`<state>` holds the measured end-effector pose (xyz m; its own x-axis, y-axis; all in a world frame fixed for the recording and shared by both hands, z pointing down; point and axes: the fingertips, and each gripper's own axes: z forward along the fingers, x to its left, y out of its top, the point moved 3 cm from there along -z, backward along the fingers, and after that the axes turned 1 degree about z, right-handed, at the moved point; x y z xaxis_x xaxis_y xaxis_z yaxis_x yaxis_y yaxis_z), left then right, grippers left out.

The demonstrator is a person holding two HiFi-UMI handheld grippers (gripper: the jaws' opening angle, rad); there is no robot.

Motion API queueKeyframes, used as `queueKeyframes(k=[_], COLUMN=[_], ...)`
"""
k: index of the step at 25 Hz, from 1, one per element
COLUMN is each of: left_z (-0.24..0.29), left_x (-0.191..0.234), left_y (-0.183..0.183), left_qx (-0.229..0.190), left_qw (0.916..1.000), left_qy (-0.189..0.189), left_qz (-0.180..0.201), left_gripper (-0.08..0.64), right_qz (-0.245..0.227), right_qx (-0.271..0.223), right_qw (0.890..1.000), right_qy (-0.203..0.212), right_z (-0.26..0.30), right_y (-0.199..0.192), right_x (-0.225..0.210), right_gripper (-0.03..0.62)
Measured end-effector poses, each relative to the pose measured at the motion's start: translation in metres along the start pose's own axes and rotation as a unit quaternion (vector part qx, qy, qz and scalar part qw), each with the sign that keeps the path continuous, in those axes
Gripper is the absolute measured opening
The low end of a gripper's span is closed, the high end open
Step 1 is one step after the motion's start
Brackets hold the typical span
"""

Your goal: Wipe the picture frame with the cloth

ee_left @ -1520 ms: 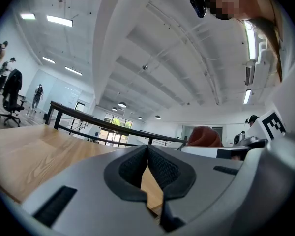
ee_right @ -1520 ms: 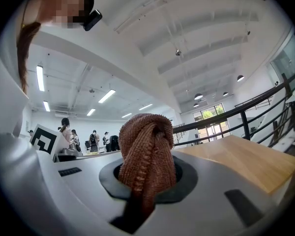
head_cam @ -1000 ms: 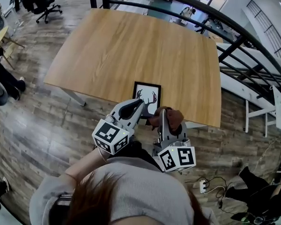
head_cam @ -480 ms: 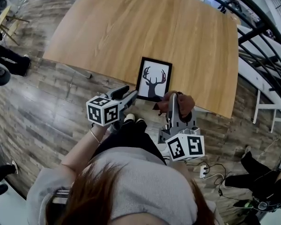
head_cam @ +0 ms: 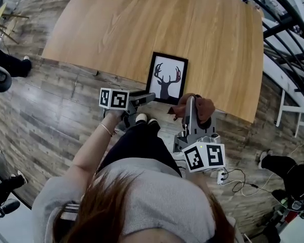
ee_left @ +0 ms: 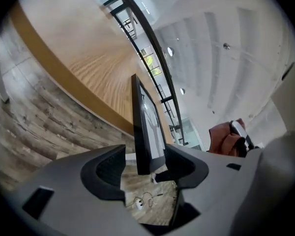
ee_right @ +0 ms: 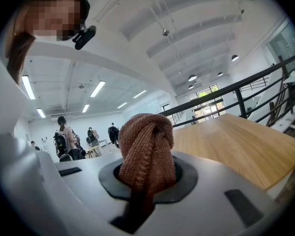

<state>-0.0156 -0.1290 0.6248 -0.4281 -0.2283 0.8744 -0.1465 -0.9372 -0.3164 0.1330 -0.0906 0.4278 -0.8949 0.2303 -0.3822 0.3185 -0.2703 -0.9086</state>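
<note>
Two tools: left tool (head_cam: pixel 150 97), jaws opening, straddles picture frame (head_cam: pixel 167 78) on table (head_cam: pixel 157 24); right tool (ee_right: pixel 147 182) clenches cloth (ee_right: pixel 146 146).

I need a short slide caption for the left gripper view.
Left gripper, jaws opening, with the picture frame between them at the edge of the table.

Large light wooden table (head_cam: pixel 142 29), grey-brown plank floor (head_cam: pixel 40 120), black railing (ee_right: pixel 240 102) behind, ceiling strip lights (ee_right: pixel 97 88) lit.

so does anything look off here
The frame lies at the table's near edge, a corner seemingly overhanging it, between the left gripper's opening jaws. Nothing looks spilled or damaged.
</note>
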Motion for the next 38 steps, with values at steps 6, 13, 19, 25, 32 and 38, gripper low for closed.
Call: queueKeyframes(k=[6, 13, 19, 25, 32, 38], left_z=[0.025, 0.039, 0.049, 0.054, 0.051, 0.04], left_x=[0.014, 0.007, -0.003, -0.004, -0.017, -0.029], left_y=[-0.005, -0.005, -0.001, -0.001, 0.005, 0.007], left_qx=[0.049, 0.112, 0.102, 0.089, 0.062, 0.032], left_qw=[0.992, 0.9728, 0.9592, 0.9628, 0.9574, 0.9453], left_qy=[-0.102, -0.189, -0.242, -0.229, -0.259, -0.296], left_qz=[-0.057, -0.072, -0.105, -0.114, -0.111, -0.133], left_gripper=[0.232, 0.232, 0.232, 0.134, 0.017, 0.015], right_qz=[0.007, 0.017, 0.022, 0.028, 0.033, 0.033], right_qx=[0.02, 0.028, 0.035, 0.039, 0.041, 0.032], right_qw=[1.0, 0.999, 0.999, 0.999, 0.999, 0.999], right_qy=[-0.005, -0.006, -0.002, 0.002, 0.009, 0.007], right_z=[-0.004, -0.004, -0.003, -0.002, 0.002, -0.003], right_y=[-0.016, -0.026, -0.031, -0.035, -0.037, -0.03], right_x=[-0.002, -0.001, 0.001, 0.004, 0.008, 0.002], right_gripper=[0.057, 0.057, 0.057, 0.057, 0.057, 0.057])
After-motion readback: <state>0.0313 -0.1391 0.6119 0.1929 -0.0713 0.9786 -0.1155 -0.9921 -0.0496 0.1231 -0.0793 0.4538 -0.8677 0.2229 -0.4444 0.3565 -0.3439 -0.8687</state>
